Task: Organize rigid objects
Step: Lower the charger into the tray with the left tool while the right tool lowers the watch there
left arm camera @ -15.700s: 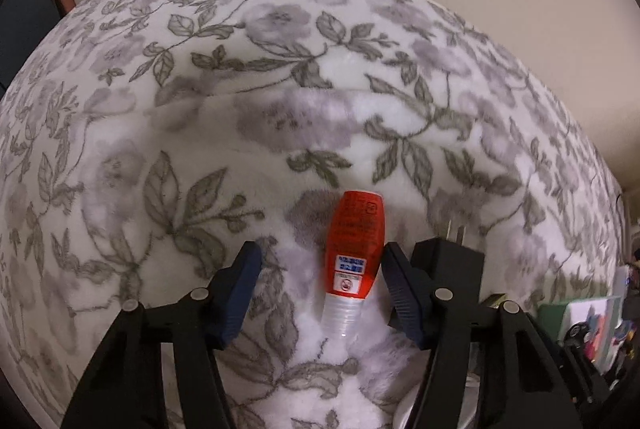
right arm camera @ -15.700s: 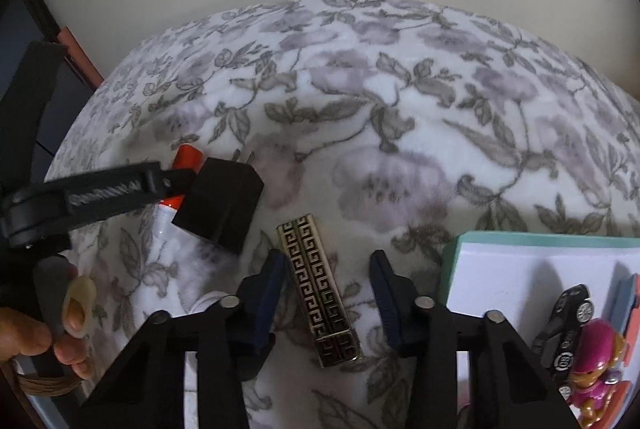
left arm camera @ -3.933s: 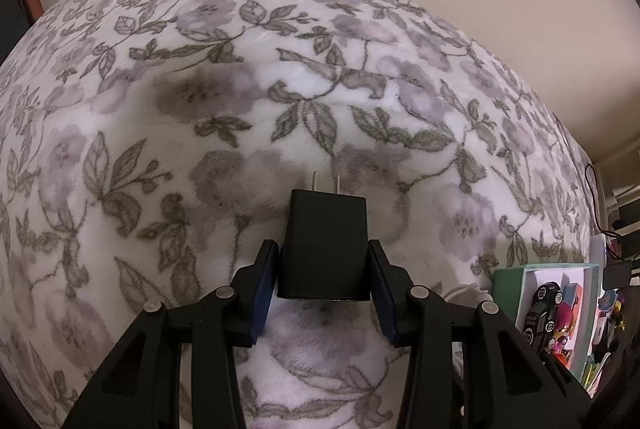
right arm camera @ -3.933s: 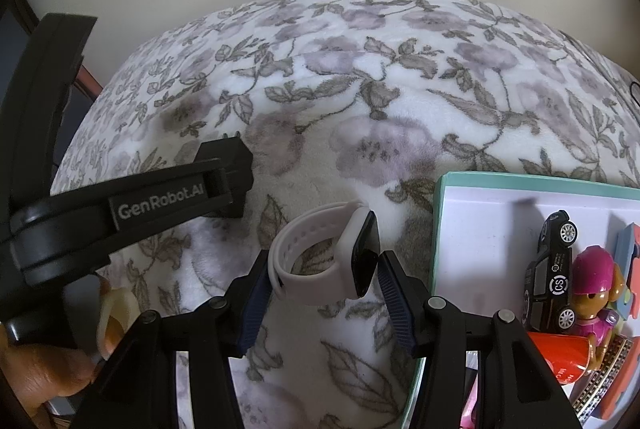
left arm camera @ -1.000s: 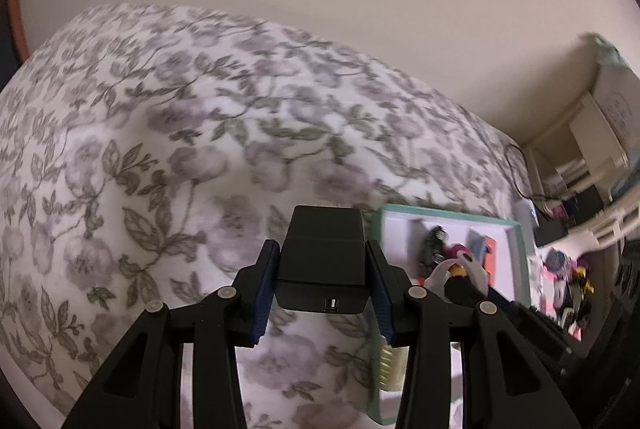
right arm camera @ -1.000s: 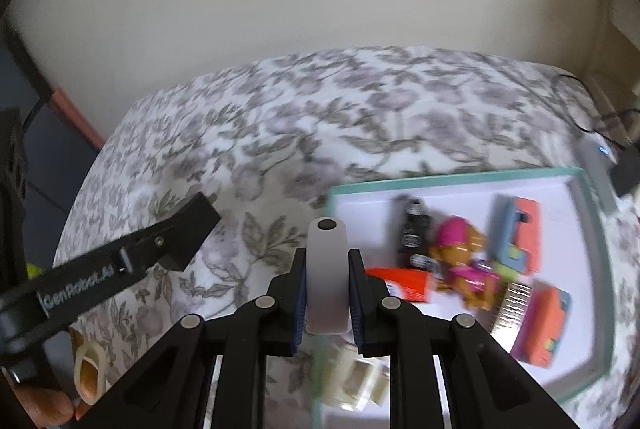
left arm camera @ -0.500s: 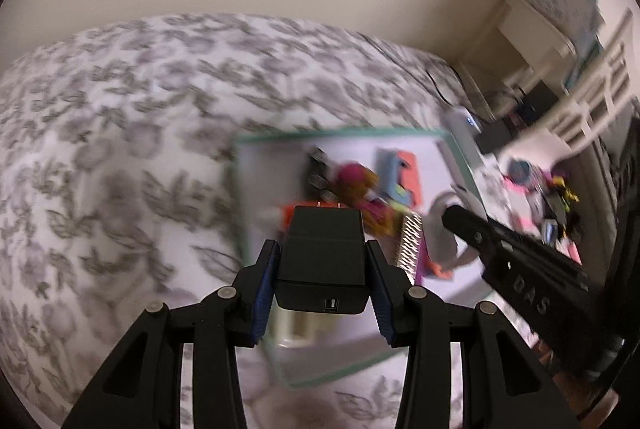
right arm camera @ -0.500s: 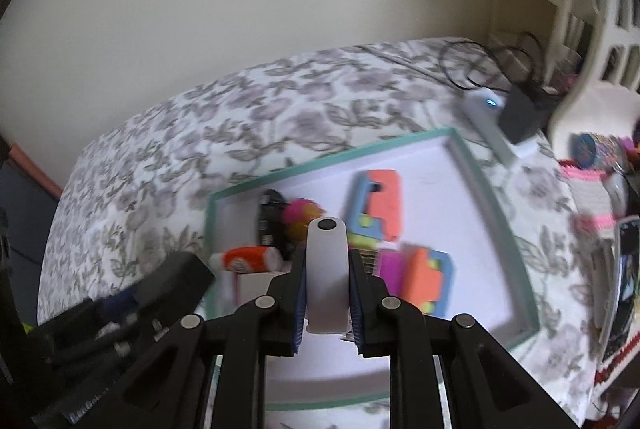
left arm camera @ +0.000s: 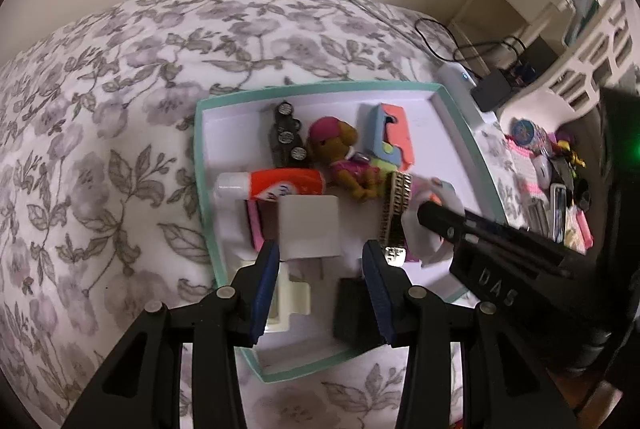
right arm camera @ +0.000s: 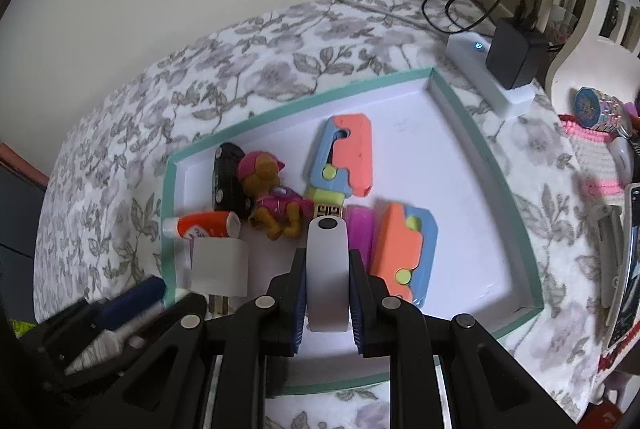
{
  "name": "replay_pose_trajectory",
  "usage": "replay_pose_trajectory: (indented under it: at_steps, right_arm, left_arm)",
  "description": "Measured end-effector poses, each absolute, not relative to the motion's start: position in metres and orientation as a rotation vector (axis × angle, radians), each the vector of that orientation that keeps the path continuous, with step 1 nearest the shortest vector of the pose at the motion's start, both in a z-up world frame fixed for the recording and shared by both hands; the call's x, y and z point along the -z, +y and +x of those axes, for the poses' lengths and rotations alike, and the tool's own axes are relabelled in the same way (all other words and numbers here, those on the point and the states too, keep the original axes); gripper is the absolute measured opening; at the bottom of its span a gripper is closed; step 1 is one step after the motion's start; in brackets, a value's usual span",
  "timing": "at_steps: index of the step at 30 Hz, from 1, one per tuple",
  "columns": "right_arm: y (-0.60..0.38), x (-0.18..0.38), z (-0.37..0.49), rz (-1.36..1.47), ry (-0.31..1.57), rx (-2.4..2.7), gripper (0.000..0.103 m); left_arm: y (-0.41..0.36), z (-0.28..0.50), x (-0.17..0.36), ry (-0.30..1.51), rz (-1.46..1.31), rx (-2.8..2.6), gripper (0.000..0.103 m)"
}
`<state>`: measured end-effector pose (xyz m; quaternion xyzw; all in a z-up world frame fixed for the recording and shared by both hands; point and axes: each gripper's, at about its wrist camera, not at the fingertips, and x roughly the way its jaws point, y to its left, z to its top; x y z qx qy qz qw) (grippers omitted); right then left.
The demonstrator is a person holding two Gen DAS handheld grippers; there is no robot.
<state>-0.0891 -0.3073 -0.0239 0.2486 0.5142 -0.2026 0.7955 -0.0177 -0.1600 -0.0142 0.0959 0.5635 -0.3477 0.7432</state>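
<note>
Toys point(right arm camera: 272, 197) crowd the tray point(right arm camera: 460, 105) below the watch-holding right claw point(right arm camera: 326, 293).

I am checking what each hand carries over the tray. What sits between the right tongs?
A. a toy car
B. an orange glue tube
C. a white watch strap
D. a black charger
C: in the right wrist view the right tongs are closed on the white watch strap, above the tray; the glue tube and the toy car lie in the tray.
</note>
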Motion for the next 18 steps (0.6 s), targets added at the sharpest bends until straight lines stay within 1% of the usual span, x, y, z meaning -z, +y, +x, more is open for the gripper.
replay_pose_trajectory:
  at_steps: [4, 6, 7, 8, 9, 11, 12, 13, 14, 16, 18]
  right_arm:
    - [-0.304, 0.028, -0.087, 0.525, 1.125, 0.426, 0.021]
    - [-0.303, 0.028, -0.085, 0.518, 1.127, 0.428, 0.021]
    - [-0.303, 0.028, -0.085, 0.513, 1.129, 0.430, 0.021]
    - [-0.302, 0.028, -0.084, 0.505, 1.133, 0.435, 0.021]
    - [-0.302, 0.028, -0.084, 0.499, 1.136, 0.440, 0.023]
    - [-0.301, 0.030, -0.082, 0.482, 1.145, 0.446, 0.029]
    - [-0.301, 0.030, -0.081, 0.478, 1.145, 0.450, 0.036]
    - [-0.300, 0.031, -0.081, 0.475, 1.147, 0.452, 0.043]
    - [-0.300, 0.031, -0.081, 0.472, 1.146, 0.455, 0.045]
    - [-0.299, 0.031, -0.080, 0.461, 1.142, 0.465, 0.060]
    - [-0.298, 0.030, -0.080, 0.446, 1.129, 0.476, 0.070]
  left_arm:
    - [-0.152, -0.008, 0.016, 1.223, 0.211, 0.704, 0.046]
    - [-0.148, -0.004, 0.018, 1.221, 0.217, 0.675, 0.049]
    - [-0.146, -0.001, 0.019, 1.222, 0.216, 0.658, 0.054]
    - [-0.143, 0.002, 0.021, 1.225, 0.212, 0.638, 0.055]
    - [-0.140, 0.006, 0.023, 1.227, 0.210, 0.620, 0.055]
    - [-0.134, 0.012, 0.026, 1.228, 0.206, 0.585, 0.057]
    - [-0.131, 0.017, 0.029, 1.226, 0.209, 0.563, 0.060]
    - [-0.126, 0.021, 0.031, 1.225, 0.211, 0.539, 0.070]
    - [-0.122, 0.024, 0.033, 1.225, 0.208, 0.523, 0.077]
    - [-0.112, 0.032, 0.038, 1.229, 0.194, 0.491, 0.078]
    - [-0.105, 0.038, 0.042, 1.233, 0.183, 0.466, 0.081]
